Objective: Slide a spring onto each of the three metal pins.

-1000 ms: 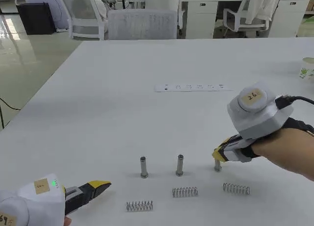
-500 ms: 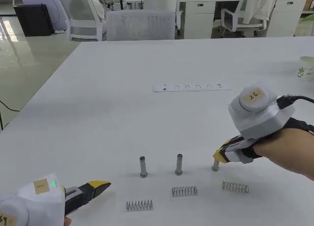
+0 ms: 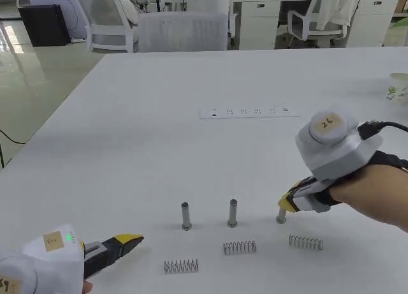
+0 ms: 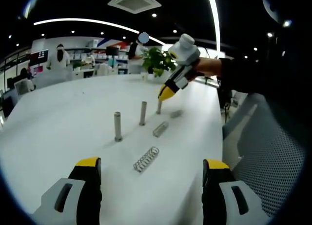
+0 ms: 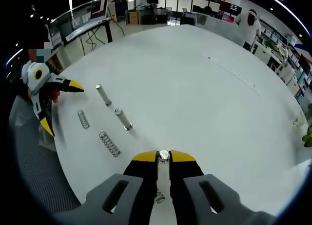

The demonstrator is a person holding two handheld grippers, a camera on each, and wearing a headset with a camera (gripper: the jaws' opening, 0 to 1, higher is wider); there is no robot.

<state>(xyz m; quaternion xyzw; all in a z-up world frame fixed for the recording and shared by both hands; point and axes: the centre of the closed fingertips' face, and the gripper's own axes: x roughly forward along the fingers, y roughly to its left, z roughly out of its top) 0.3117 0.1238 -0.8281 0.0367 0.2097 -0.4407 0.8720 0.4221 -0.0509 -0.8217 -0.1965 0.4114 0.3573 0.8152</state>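
Note:
Three short metal pins stand upright in a row on the white table: the left pin [image 3: 185, 216], the middle pin [image 3: 233, 213] and the right pin [image 3: 281, 216]. A spring lies in front of each: left spring [image 3: 181, 266], middle spring [image 3: 240, 247], right spring [image 3: 306, 243]. My right gripper [image 3: 289, 205] is shut on the top of the right pin [image 5: 163, 155]; the right spring [image 5: 159, 198] lies below its jaws. My left gripper [image 3: 131, 243] hovers at the lower left, open and holding nothing, and faces the left spring [image 4: 146, 159] and the left pin [image 4: 117, 126].
A white power strip [image 3: 248, 113] lies across the table's middle, beyond the pins. A paper cup [image 3: 398, 90] stands at the right edge. Office chairs [image 3: 111, 20] and desks stand past the table's far edge.

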